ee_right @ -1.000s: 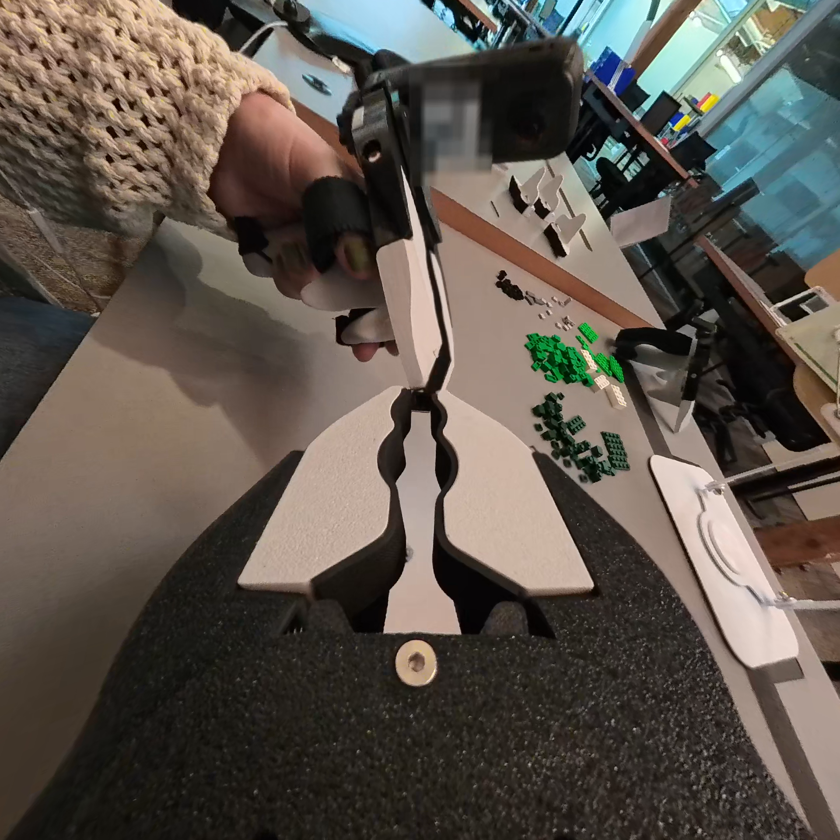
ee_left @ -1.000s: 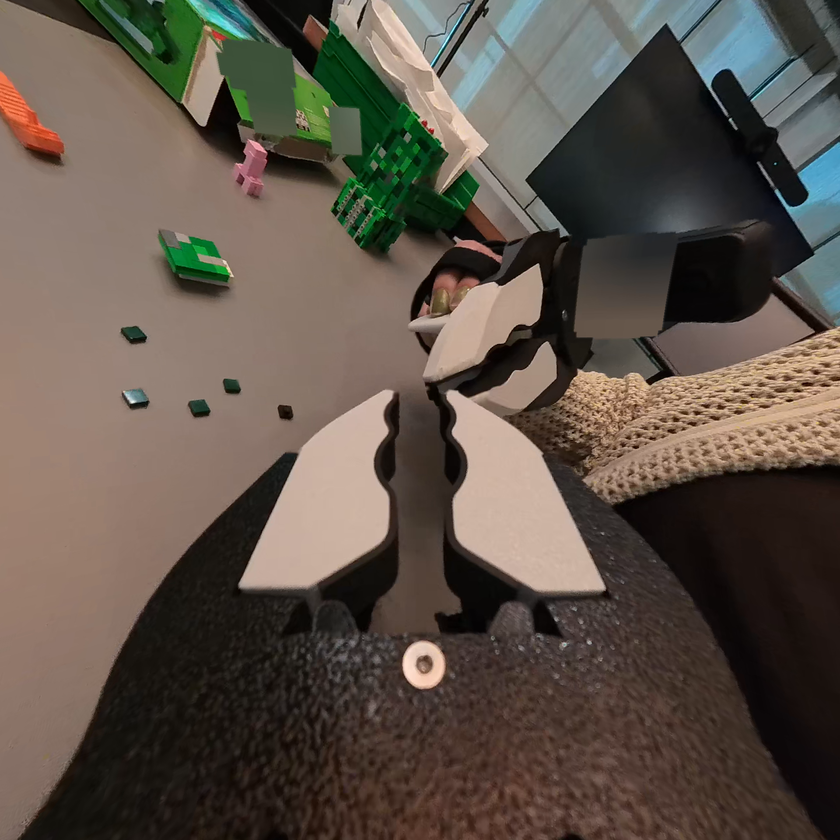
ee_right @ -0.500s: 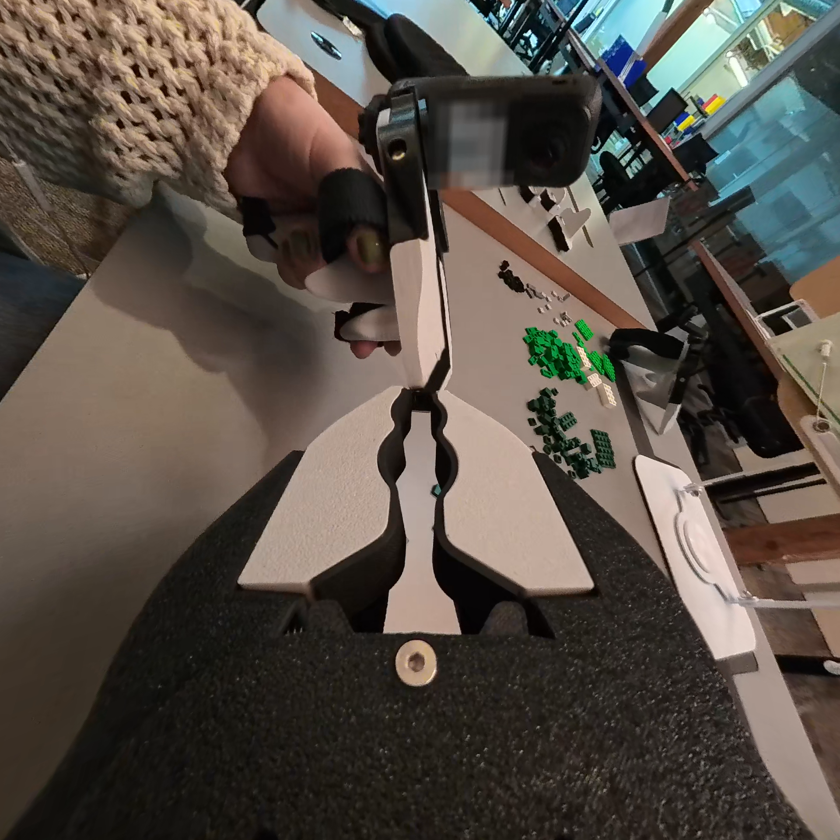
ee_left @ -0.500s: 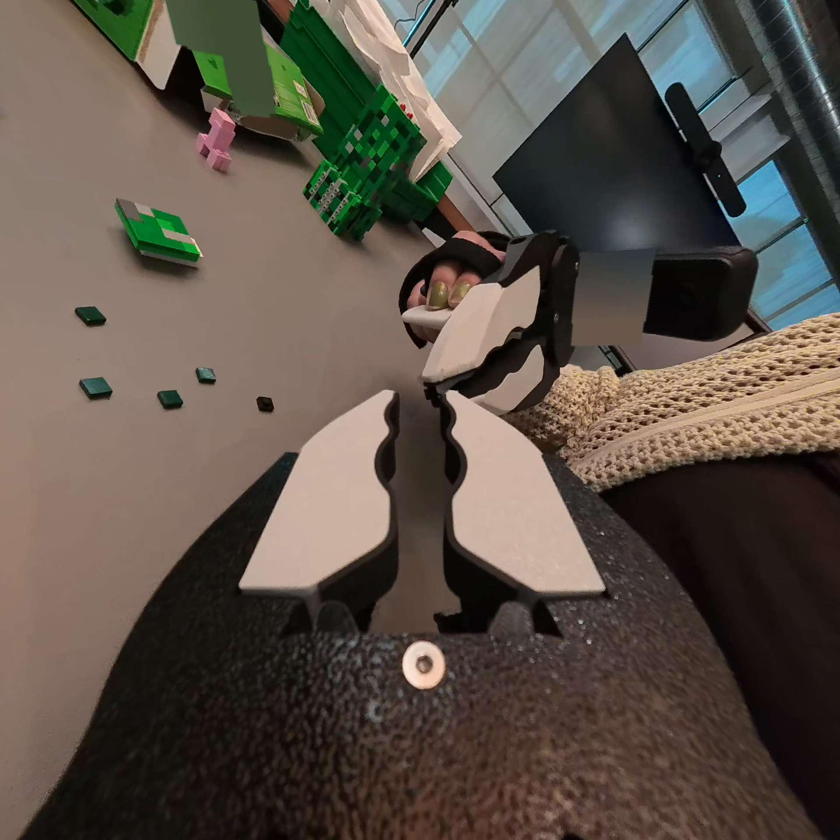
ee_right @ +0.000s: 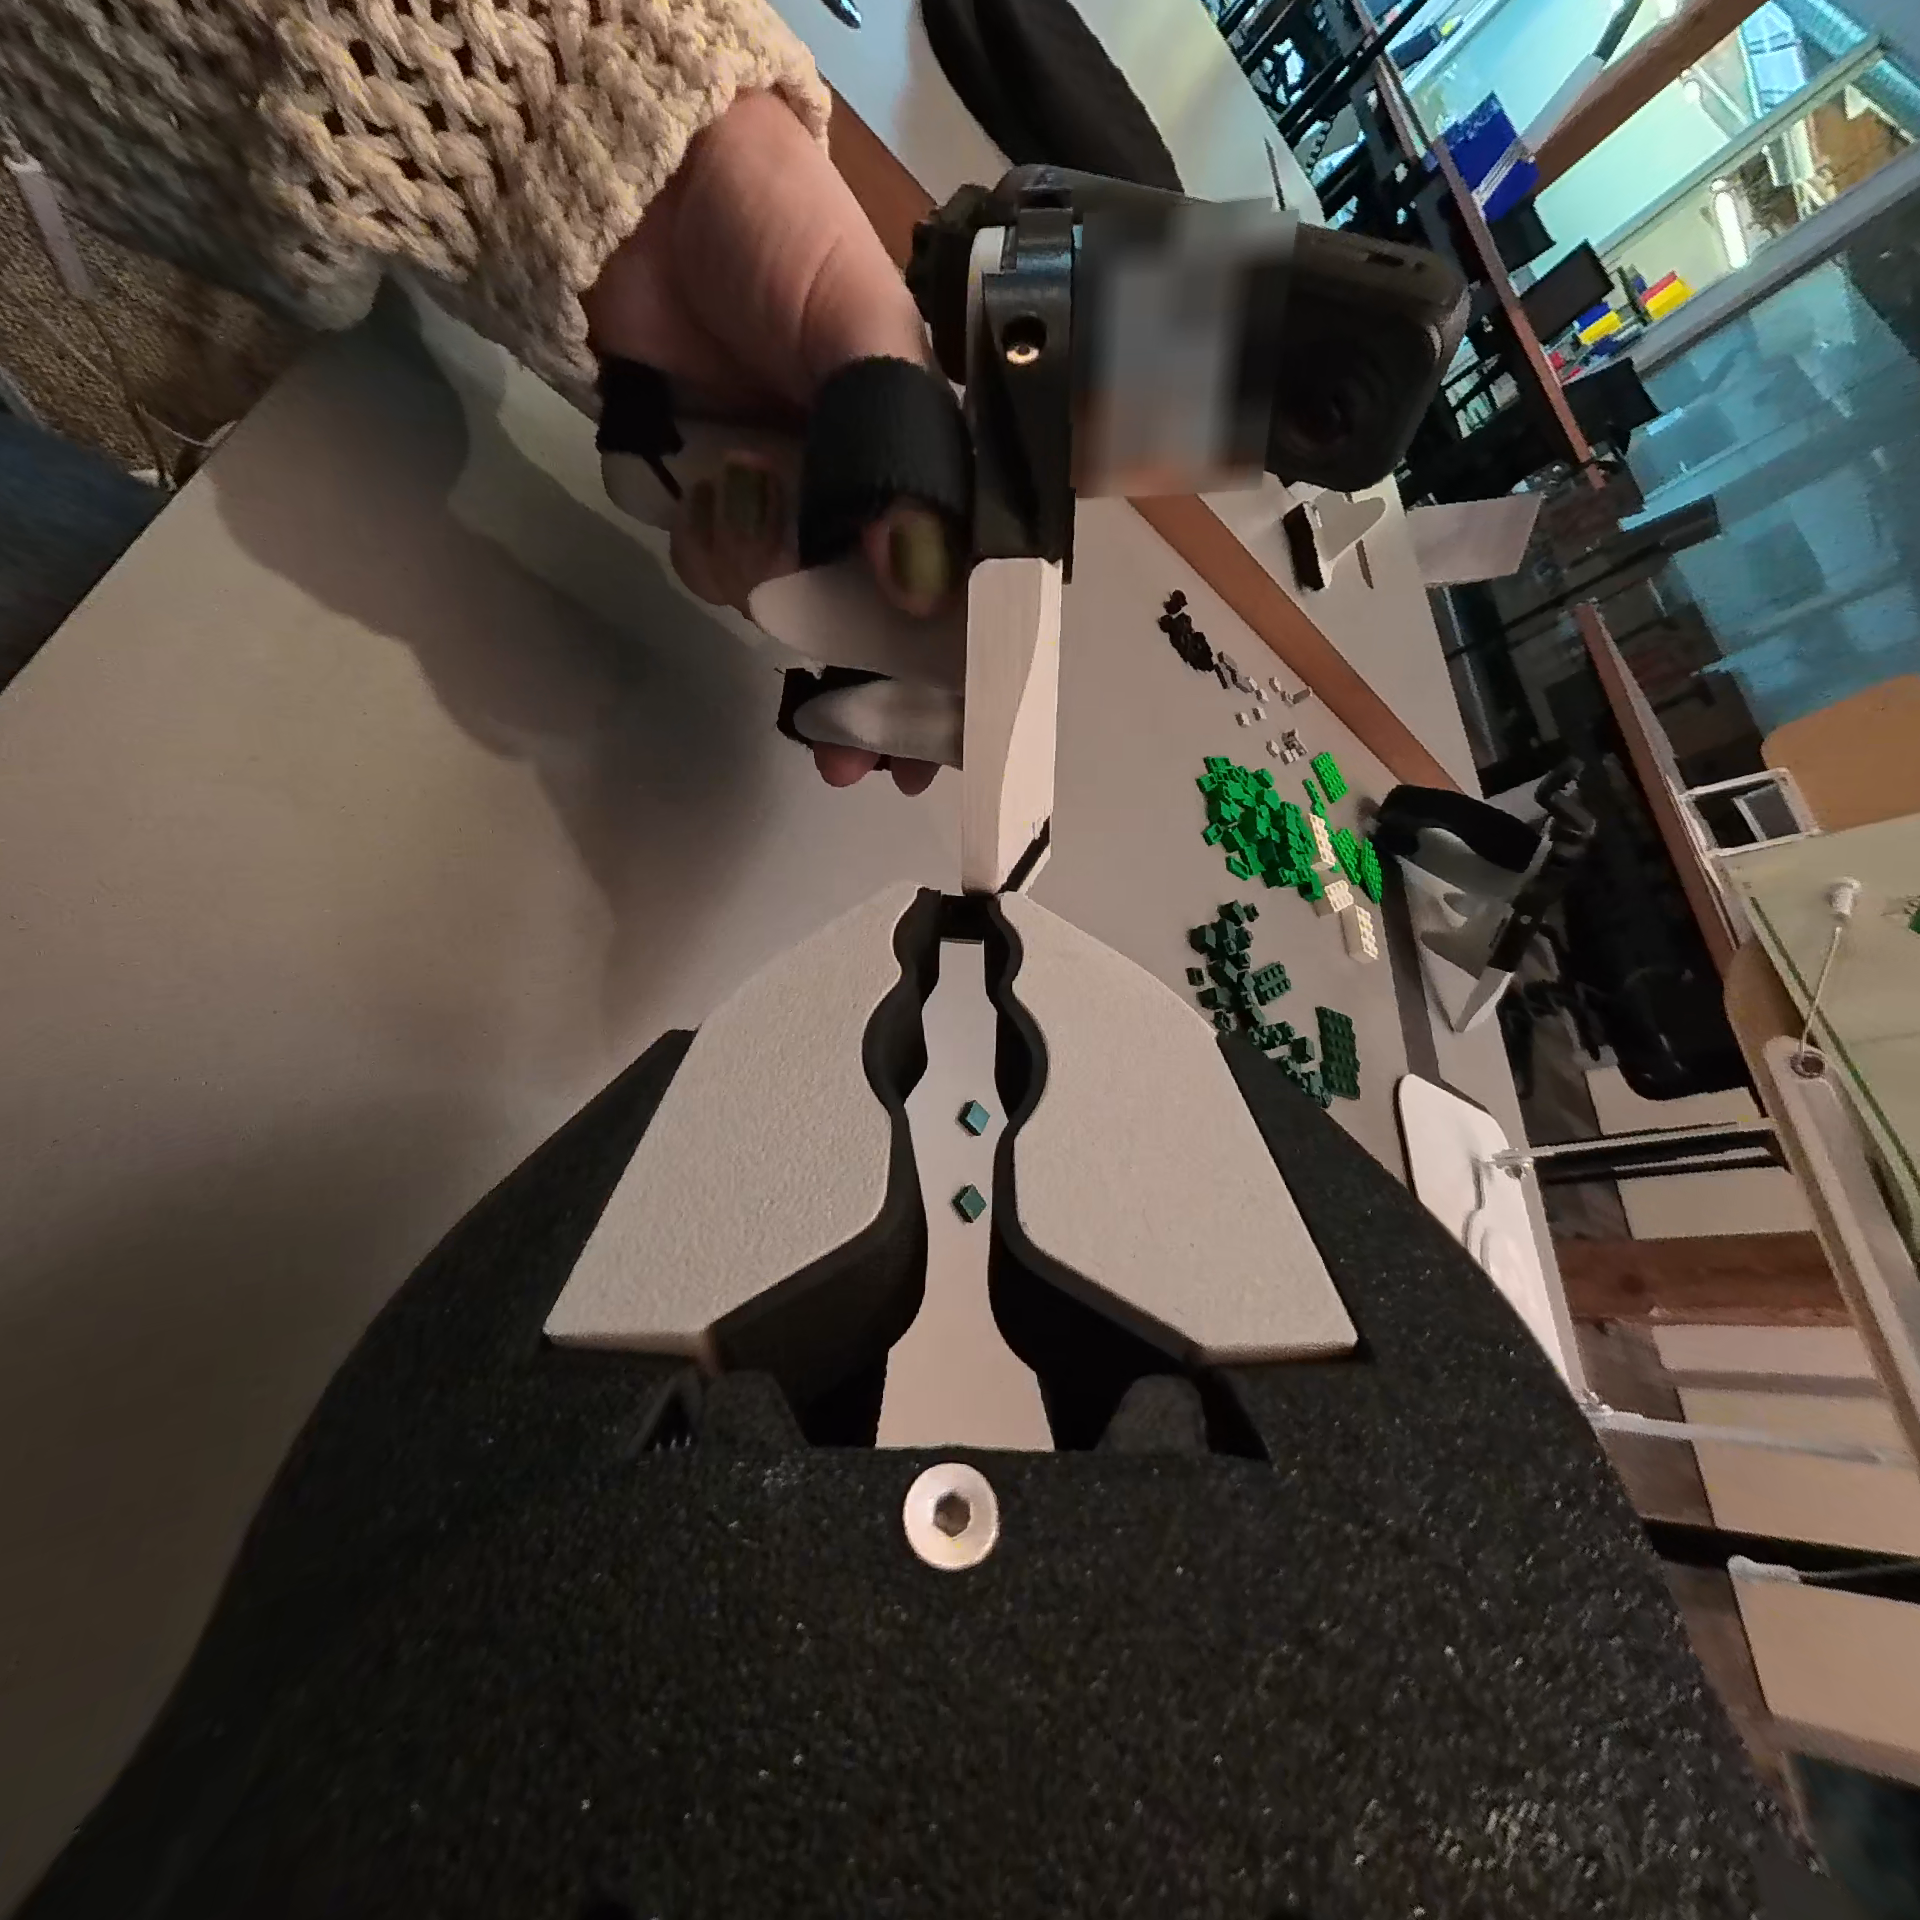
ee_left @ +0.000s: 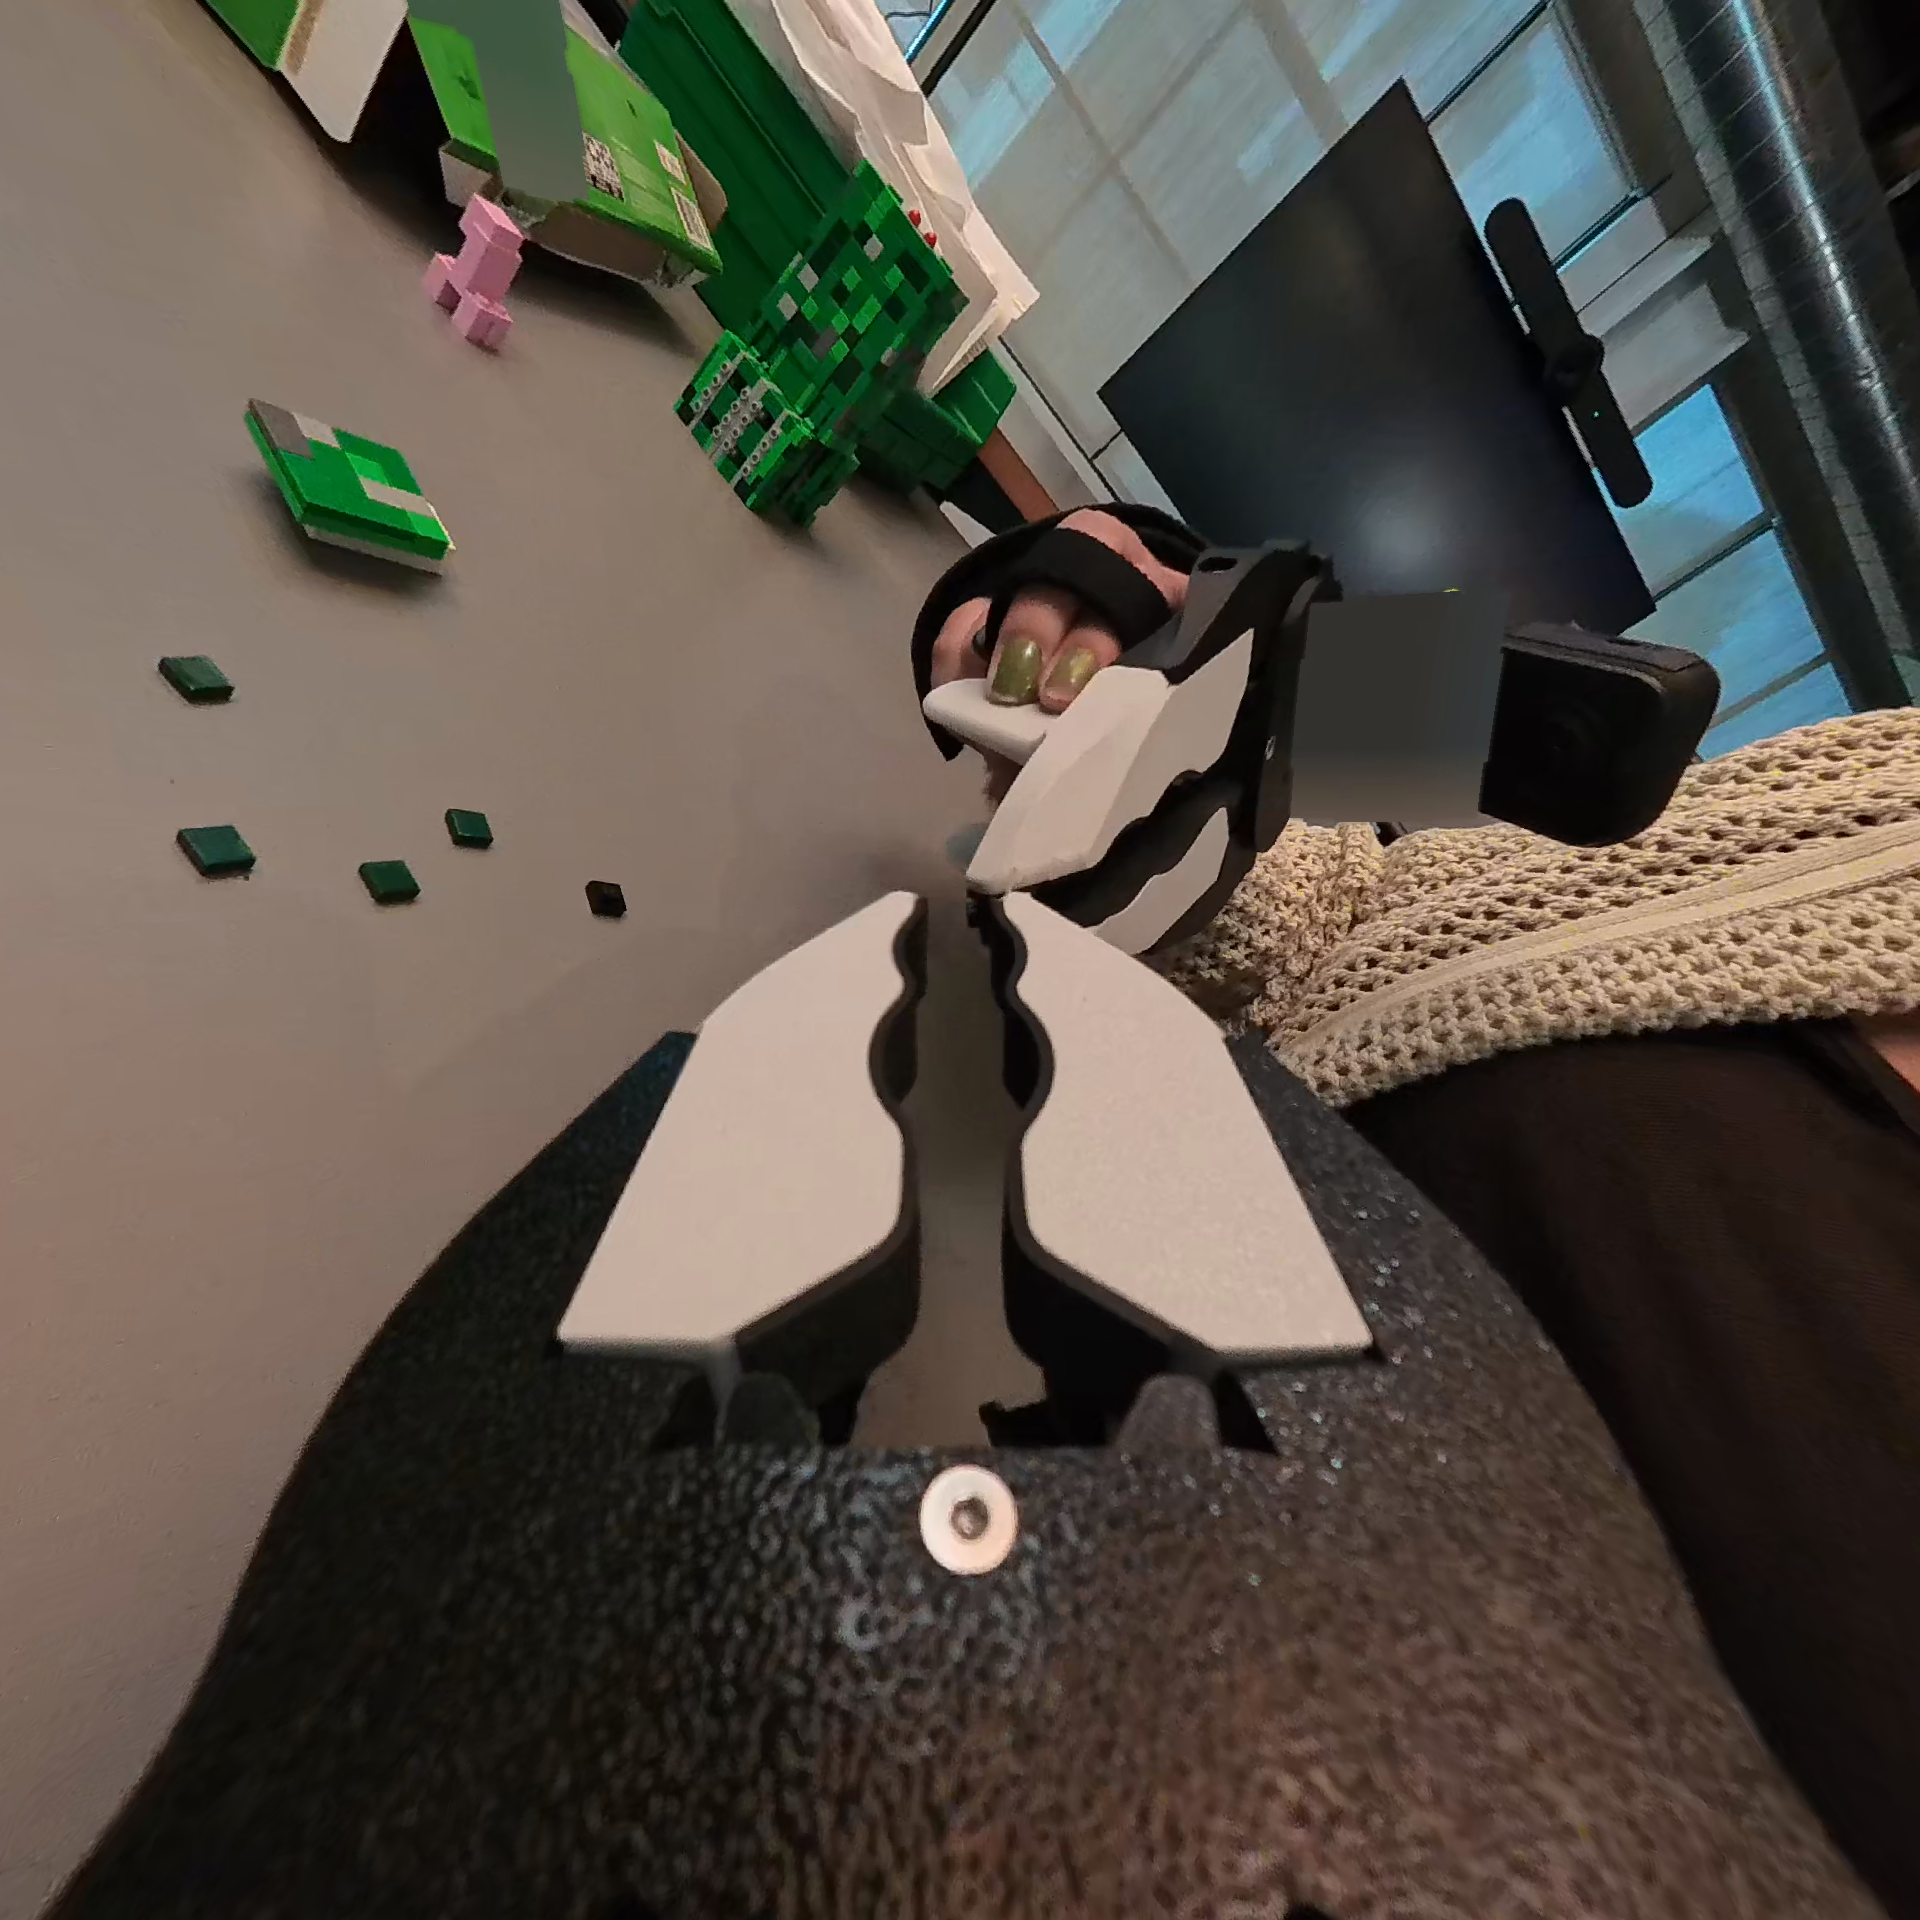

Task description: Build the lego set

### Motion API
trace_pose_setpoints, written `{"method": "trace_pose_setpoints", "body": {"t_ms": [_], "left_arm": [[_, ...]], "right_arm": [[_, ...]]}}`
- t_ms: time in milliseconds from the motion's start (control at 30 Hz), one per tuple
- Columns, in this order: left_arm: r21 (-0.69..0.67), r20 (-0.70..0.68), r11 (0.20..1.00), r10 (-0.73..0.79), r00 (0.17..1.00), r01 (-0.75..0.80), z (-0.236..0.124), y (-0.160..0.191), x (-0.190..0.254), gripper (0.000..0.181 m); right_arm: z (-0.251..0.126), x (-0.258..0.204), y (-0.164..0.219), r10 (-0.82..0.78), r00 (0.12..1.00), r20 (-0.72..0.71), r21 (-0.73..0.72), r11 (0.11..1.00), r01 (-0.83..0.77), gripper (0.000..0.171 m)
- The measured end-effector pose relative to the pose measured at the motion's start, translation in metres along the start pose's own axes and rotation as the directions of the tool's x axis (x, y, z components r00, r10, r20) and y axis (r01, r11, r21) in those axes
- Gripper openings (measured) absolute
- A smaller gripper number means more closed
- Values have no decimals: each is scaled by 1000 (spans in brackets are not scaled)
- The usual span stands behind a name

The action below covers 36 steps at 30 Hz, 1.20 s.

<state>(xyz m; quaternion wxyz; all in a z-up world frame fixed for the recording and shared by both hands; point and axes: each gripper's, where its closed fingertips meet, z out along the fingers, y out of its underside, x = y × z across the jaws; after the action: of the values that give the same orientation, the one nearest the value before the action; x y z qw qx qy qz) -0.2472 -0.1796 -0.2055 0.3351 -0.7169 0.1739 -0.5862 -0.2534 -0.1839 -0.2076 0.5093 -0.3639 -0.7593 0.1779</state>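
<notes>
While a small dark piece [ee_right: 964,918] sits pinched between the fingertips of the right gripper [ee_right: 961,906], above the grey table [ee_left: 156,1091], the left gripper [ee_left: 954,906] meets it tip to tip, fingers slightly apart. Dark green tiles [ee_left: 215,847] lie well to the side, near a green plate [ee_left: 348,486].

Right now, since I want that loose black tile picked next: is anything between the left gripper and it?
Nothing visible does. The black tile lies on the grey table, left of the left gripper; the right gripper comes at its tips from the opposite side.
</notes>
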Motion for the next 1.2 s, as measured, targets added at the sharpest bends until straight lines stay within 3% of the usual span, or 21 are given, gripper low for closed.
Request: {"method": "trace_pose_setpoints", "body": {"t_ms": [433, 533, 600, 633, 700, 767, 800, 867, 933, 1033, 1133, 1200], "left_arm": [[-19, -39, 1000, 10, 999, -10, 2, 5, 3, 4], [-20, 102, 988, 157, 982, -155, -3, 3, -12, 4], [-117, 270, 938, 348, 898, -328, -11, 2, -33, 4], [-217, 345, 879, 477, 809, -425, -17, 3, -45, 4], [-468, 413, 664, 748, 520, -583, -31, -1, -69, 4], [-686, 316, 372, 927, 203, -625, -41, -5, -87, 4], [-737, 236, 240, 967, 92, -632, -40, -5, -91, 4], [-751, 156, 62, 984, -85, -657, -35, -11, -93, 4], [-749, 73, -76, 978, -196, -658, -30, -10, -95, 4], [-754, -65, -225, 960, -271, -617, -27, -3, -104, 4], [-738, -172, -322, 940, -295, -593, -23, 4, -109, 4], [-724, -197, -341, 935, -294, -600, -19, 5, -108, 4]], "right_arm": [[4, -1, -2, 15, 1000, -2, 13, 1000, -15, 8], [3, 6, 6, 96, 995, -37, 17, 995, -95, 15], [0, 15, 12, 215, 975, -55, 50, 976, -212, 15], [-2, 19, 15, 276, 959, -58, 72, 960, -272, 14], [-5, 27, 25, 378, 923, -73, 83, 924, -372, 13], [-5, 28, 31, 438, 897, -60, 86, 897, -433, 10], [-4, 29, 35, 472, 880, -61, 78, 881, -467, 8], [2, 23, 43, 531, 847, -22, 26, 848, -530, 6], [9, 21, 51, 567, 823, -28, -19, 823, -568, 5], [15, 19, 57, 580, 813, -38, -68, 811, -582, 5], [20, 16, 66, 600, 799, -39, -128, 790, -599, 4], [25, 11, 71, 629, 777, -12, -195, 761, -619, 3]]}}
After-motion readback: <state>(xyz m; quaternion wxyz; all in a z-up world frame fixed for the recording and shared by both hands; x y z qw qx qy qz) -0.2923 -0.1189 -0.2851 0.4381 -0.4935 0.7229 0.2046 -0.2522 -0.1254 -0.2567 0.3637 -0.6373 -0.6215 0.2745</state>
